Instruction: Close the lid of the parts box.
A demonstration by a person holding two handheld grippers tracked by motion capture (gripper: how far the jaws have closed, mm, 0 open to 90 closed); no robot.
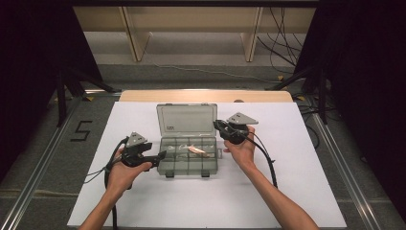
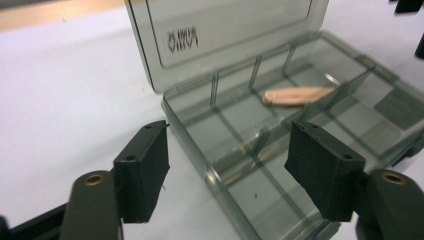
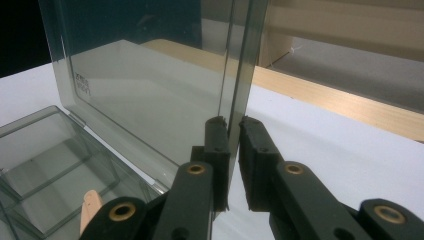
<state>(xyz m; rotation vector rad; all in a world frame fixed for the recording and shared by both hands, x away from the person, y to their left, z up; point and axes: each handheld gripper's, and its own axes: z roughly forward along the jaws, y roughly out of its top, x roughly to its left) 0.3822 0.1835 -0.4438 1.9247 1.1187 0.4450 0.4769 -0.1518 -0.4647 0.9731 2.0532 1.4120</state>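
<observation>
High view: left hand-held gripper (image 1: 160, 155) hovering at the near-left corner of the box (image 1: 187, 165), jaws spread, nothing between the pads. Right hand-held gripper (image 1: 216, 124) reaching in from the other side, pinching the right edge of the raised lid (image 1: 186, 120). Box sitting open on the white tabletop (image 1: 143, 201), between the two hand-held grippers. A pale wooden piece (image 1: 196, 150) lying in a middle compartment, nearer the right hand-held gripper than the left.

Left gripper view: hand-held gripper (image 2: 227, 165) standing wide open, gripping nothing, with the corner of the box (image 2: 240, 150) showing just ahead in the gap between the pads, not touched by either. Wooden piece (image 2: 298, 95) resting in a compartment farther ahead and slightly to the right of the jaws. Lid (image 2: 225, 35) leaning upright beyond that.

Right gripper view: hand-held gripper (image 3: 233, 132) nearly closed, clamping the thin edge of the lid (image 3: 150, 100), pads pressing it from both sides. Lid standing close to upright straight ahead of the jaws. Box tray (image 3: 45, 155) lying below and to the left of the jaws, with one end of the wooden piece (image 3: 90, 207) peeking out beside the left jaw arm.
</observation>
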